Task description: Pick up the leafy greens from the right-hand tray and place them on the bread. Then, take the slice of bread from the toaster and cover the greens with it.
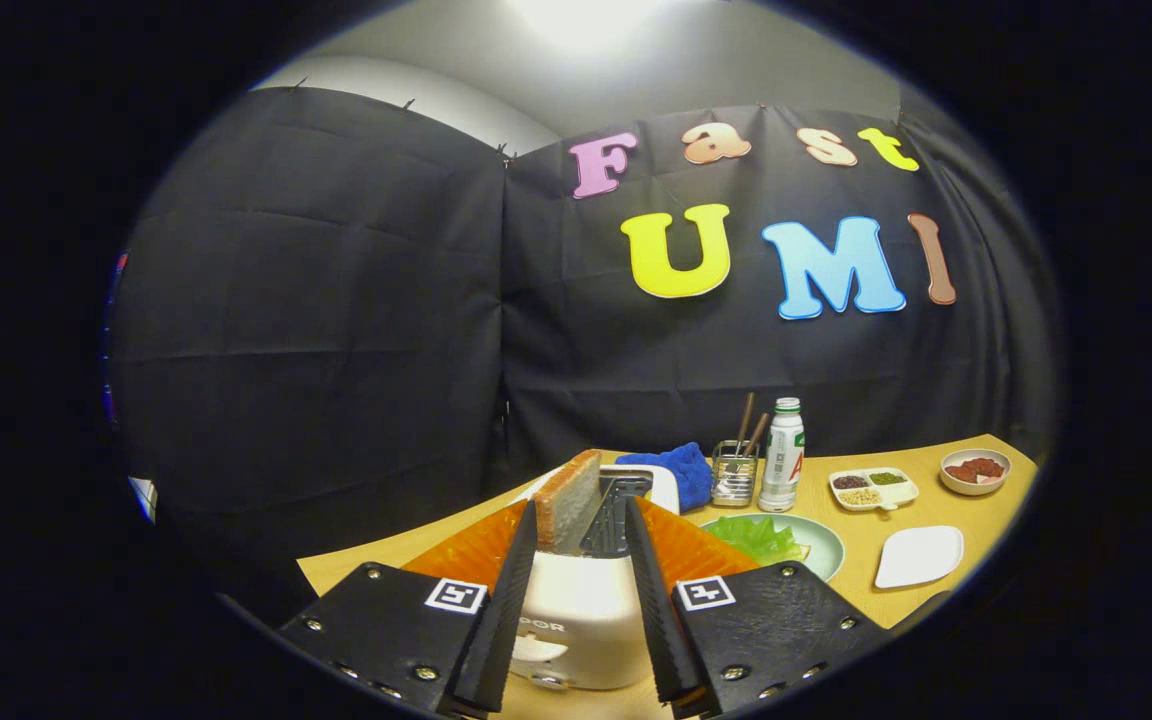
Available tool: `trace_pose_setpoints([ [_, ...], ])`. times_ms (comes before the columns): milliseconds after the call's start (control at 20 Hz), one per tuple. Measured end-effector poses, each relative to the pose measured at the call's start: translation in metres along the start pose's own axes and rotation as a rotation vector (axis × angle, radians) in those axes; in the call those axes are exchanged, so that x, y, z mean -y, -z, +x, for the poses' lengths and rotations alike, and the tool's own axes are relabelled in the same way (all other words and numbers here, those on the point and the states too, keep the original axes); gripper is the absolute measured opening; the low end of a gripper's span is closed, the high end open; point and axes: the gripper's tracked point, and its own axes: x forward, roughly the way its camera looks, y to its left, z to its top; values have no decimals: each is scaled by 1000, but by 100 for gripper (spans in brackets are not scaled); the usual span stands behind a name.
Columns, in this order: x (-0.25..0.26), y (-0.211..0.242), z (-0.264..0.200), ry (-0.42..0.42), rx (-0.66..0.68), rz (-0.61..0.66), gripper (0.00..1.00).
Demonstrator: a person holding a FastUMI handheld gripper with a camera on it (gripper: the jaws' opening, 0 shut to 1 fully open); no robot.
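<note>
**Toaster framed by parted fingers, one slice standing in the slot**

Black cloth walls close off the booth behind a wooden table (946, 505), the largest thing in sight. On it lies one orange mat (476, 548), and on the mat stands one white toaster (581, 600), with one slice of bread (568, 502) upright in its slot. The gripper (581, 525) has its fingers spread apart, one along each side of the toaster; the left fingertip is just beside the slice, though I cannot tell if it touches.

Right of the toaster sits one pale green plate (826, 545) bearing the leafy greens (761, 538). Beyond it are one white square dish (921, 555), one blue cloth (676, 468), one bottle (783, 455), one metal holder (734, 475) with two chopsticks (748, 425), one divided dish (873, 488) of three compartments, and one small bowl (976, 470) of reddish pieces.
</note>
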Motion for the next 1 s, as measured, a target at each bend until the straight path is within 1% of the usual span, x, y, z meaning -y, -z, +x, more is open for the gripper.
trace_pose_setpoints([
  [150,-12,4,13,20,-4,-20,55],
  [300,-16,14,28,66,-34,-38,55],
  [400,-16,18,37,87,-47,-23,55],
  [550,-9,15,45,148,-36,-10,55],
  [650,-12,17,51,146,-45,2,55],
  [700,-12,14,52,144,-39,14,50],
  [800,-8,10,52,157,-32,15,50],
  [850,-2,8,51,186,-31,8,50],
  [900,-3,11,54,186,-34,8,36],
  [950,-6,15,56,170,-46,10,32],
  [1000,-11,16,57,154,-68,8,30],
])
